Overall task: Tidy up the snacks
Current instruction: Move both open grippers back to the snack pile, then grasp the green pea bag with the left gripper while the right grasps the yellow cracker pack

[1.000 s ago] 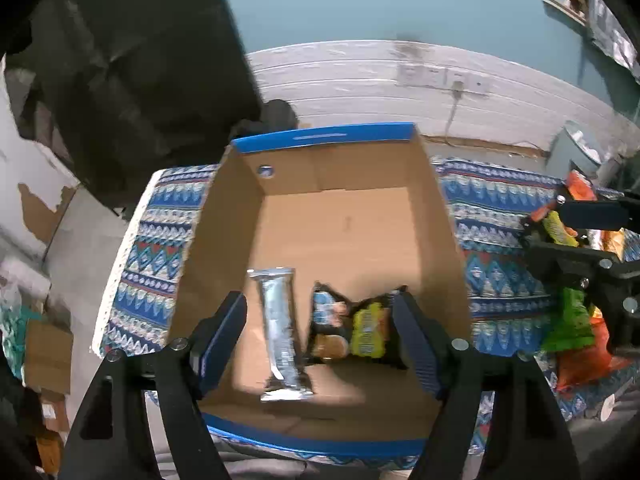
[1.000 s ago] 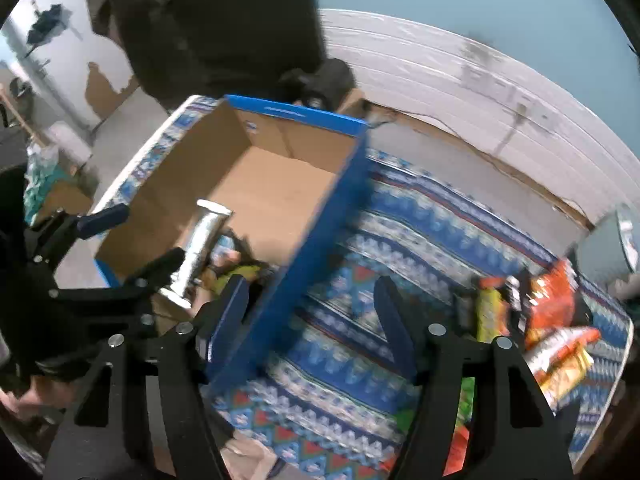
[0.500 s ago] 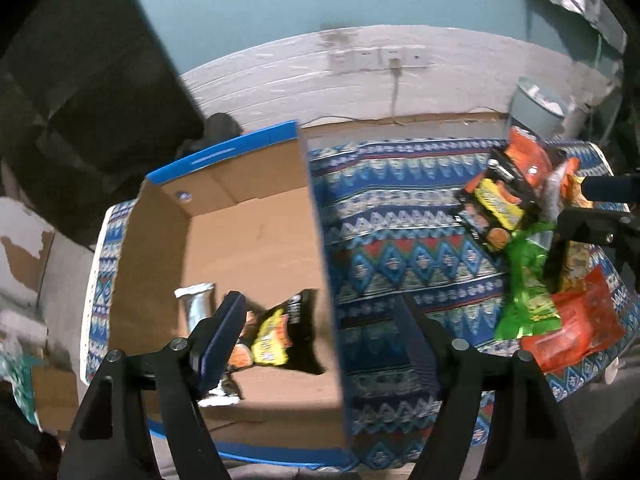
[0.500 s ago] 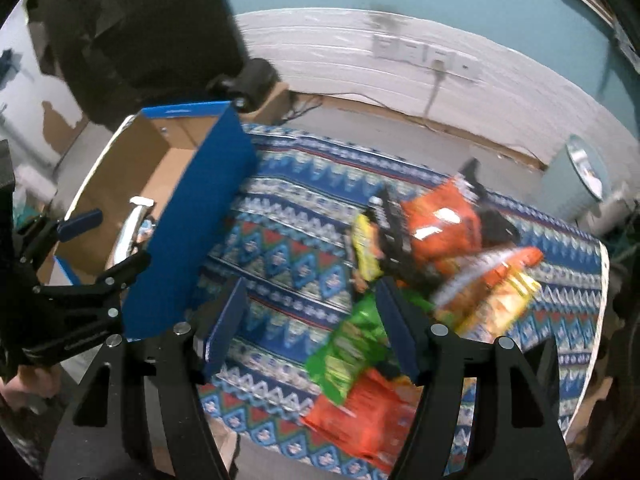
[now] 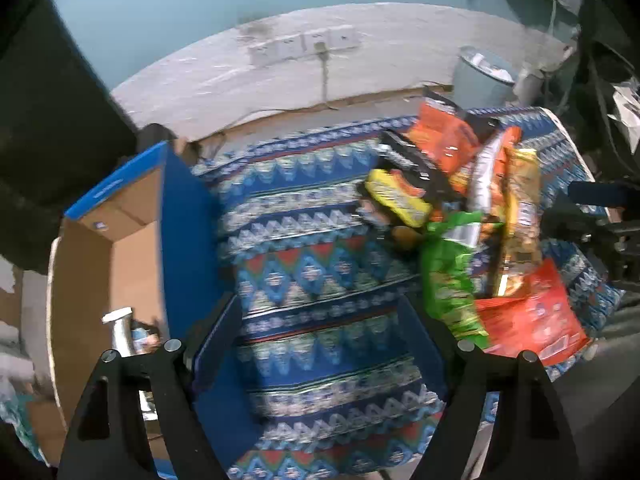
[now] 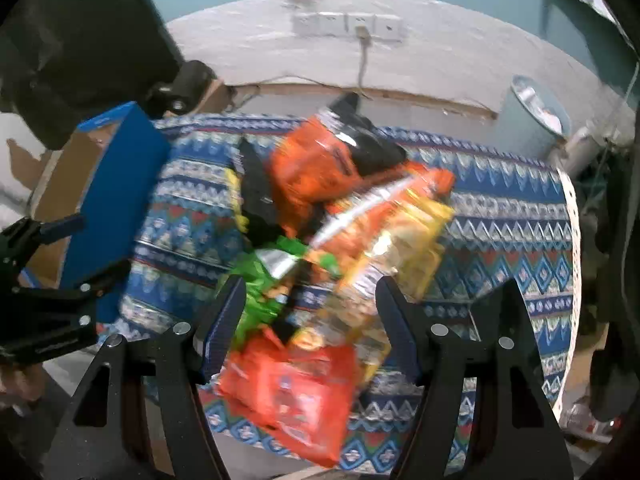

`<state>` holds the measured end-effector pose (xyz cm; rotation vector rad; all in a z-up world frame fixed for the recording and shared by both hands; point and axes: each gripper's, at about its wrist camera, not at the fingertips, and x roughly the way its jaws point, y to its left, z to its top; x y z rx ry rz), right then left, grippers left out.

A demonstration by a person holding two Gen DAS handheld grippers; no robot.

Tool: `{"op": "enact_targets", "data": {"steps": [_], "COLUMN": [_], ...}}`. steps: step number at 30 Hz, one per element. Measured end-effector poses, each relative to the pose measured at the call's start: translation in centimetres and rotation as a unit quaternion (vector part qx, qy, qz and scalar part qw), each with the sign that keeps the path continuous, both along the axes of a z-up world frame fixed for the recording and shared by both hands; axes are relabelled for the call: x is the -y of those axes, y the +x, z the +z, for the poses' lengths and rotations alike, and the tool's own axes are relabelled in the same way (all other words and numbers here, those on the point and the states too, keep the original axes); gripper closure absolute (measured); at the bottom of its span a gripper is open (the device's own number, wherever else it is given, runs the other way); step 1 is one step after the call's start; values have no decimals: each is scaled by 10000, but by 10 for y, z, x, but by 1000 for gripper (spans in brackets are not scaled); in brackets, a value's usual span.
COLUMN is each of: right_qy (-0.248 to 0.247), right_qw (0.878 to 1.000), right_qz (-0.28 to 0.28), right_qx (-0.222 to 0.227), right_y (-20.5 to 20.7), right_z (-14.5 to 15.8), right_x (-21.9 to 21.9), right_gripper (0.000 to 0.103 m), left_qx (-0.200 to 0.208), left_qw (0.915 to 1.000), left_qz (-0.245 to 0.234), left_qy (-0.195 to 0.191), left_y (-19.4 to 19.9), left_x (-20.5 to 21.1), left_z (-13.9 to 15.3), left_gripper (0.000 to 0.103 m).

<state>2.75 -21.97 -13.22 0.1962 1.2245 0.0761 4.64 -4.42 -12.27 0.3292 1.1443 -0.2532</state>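
**Both grippers over the snack pile, nothing gripped**

The left gripper (image 5: pixel 320 336) is held above the patterned cloth (image 5: pixel 304 248) that covers the counter. Its jaws are opening, and only bare cloth is seen between them — no packet is touched. To its left the box (image 5: pixel 120 248) is seen, blue outside and brown inside, open at the top. A silver bar (image 5: pixel 120 328) is lying inside the box near its lower end, with another small packet just beside it, too blurred to be told.

The right gripper (image 6: pixel 310 320) is held over the snack pile (image 6: pixel 340 232), jaws apart. Packets are framed between the jaws, yet the pads are not pressed on any of them, so nothing is gripped. In that view the left gripper is seen at the left edge, beside the blue wall of the box.

The pile is heaped on the cloth, well apart from the box, toward the right end of the counter. An orange bag (image 6: pixel 316 168) is lying at the far end, a green bag (image 6: pixel 256 280) at the near left, a yellow clear bag (image 6: pixel 400 248) to the right, and a red bag (image 6: pixel 296 392) nearest — partly over the counter's front edge. A black-and-yellow packet (image 5: pixel 396 196) is lying on the pile's left side.

Behind the counter a white wall with sockets (image 6: pixel 348 26) is seen, and a grey bin (image 6: pixel 532 116) is standing at the right.
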Motion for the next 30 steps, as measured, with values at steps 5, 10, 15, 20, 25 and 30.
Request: {"op": "enact_targets", "data": {"steps": [5,10,15,20,25,30], "right_qy": [-26,12,97,110,100,-15], "right_qw": [9996,9989,9981,9971,9960,9973], "right_qz": [-142,-250,-318,-322,-284,-113], "right_qx": [-229,-387,-528,-687,-837,-722], "right_y": [-1,3,9,18,27,30], "right_z": [-23,-43,-61,-80,-98,-99], "right_x": [16,24,29,28,26,25], "right_gripper": [35,35,35,35,35,46], "left_qx": [-306,-521,-833,-1036,-1170,-1321], "left_qw": [9993,9982,9959,9936,9917,9892], "left_qz": [-196,-297,-267,-258,-420,-574], "left_qy": [-114,-96,-236,-370,-323,-282], "left_y": [4,13,24,30,32,33], "left_x": [27,46,53,60,73,90], "left_z": [-17,-37,-55,-66,-79,-98], "left_gripper": [21,21,21,21,21,21]}}
